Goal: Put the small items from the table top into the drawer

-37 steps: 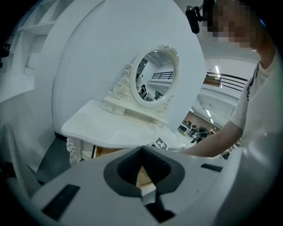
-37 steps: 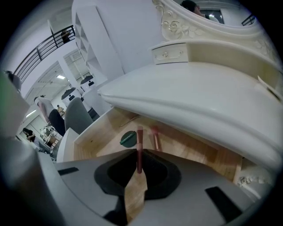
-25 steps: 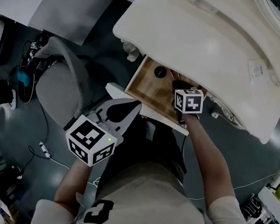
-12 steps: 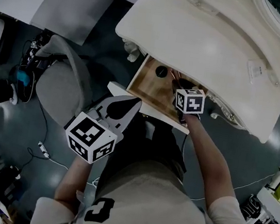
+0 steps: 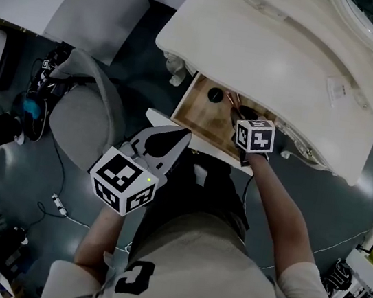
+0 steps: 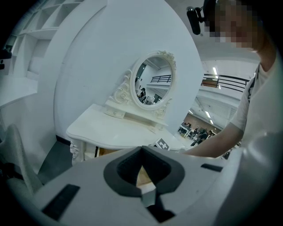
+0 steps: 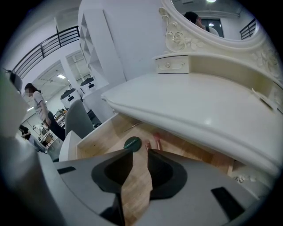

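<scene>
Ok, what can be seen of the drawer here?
The drawer stands pulled out from under the white table top. Its floor and inner walls look like pale wood, and its front is white. Inside lie a dark round disc and slim pink-red sticks. The right gripper hangs over it. Its jaws have just been opening and stand apart with nothing between them.

The head view looked steeply down from above the person onto the counter (image 5: 276, 61) and the open drawer (image 5: 208, 120) under its front edge. The left gripper view stood back from that front edge, facing almost level toward the counter and the mirror (image 6: 153, 80). The right gripper view sat close beneath the front edge, tilted down into the drawer. All three shared the counter's front edge and the drawer.
</scene>
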`<state>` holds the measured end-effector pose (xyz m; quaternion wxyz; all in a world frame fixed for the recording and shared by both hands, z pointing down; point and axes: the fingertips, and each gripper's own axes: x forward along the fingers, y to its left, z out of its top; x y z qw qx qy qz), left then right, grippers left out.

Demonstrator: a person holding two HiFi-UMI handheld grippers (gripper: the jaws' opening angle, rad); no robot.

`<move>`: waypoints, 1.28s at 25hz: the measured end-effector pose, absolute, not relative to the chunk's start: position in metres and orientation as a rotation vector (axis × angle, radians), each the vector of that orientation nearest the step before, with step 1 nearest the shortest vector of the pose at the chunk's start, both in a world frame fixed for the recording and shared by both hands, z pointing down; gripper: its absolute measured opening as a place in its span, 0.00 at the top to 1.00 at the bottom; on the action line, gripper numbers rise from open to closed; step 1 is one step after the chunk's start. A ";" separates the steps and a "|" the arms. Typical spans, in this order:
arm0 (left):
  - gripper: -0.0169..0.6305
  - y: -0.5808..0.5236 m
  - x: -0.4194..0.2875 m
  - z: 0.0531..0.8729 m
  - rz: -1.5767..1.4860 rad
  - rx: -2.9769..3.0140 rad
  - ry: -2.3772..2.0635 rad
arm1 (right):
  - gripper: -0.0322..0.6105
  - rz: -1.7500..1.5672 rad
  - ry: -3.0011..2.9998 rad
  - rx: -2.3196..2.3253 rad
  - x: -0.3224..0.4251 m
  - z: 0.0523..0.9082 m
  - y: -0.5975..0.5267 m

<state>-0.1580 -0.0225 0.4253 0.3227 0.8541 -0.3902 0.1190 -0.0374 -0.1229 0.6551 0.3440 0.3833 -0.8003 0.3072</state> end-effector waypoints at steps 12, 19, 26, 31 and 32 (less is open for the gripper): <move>0.89 -0.014 -0.147 0.408 0.305 2.311 -0.970 | 0.78 0.788 -2.111 1.077 -0.026 0.624 -0.110; 0.89 -0.015 -0.132 0.395 0.317 2.376 -0.912 | 0.79 0.794 -2.137 1.137 -0.013 0.601 -0.102; 0.89 -0.012 -0.110 0.391 0.327 2.416 -0.837 | 0.80 0.812 -2.150 1.219 0.009 0.581 -0.093; 0.89 -0.008 -0.090 0.387 0.332 2.452 -0.772 | 0.80 0.820 -2.132 1.277 0.031 0.575 -0.085; 0.89 -0.007 -0.087 0.385 0.333 2.461 -0.760 | 0.80 0.818 -2.130 1.289 0.035 0.573 -0.082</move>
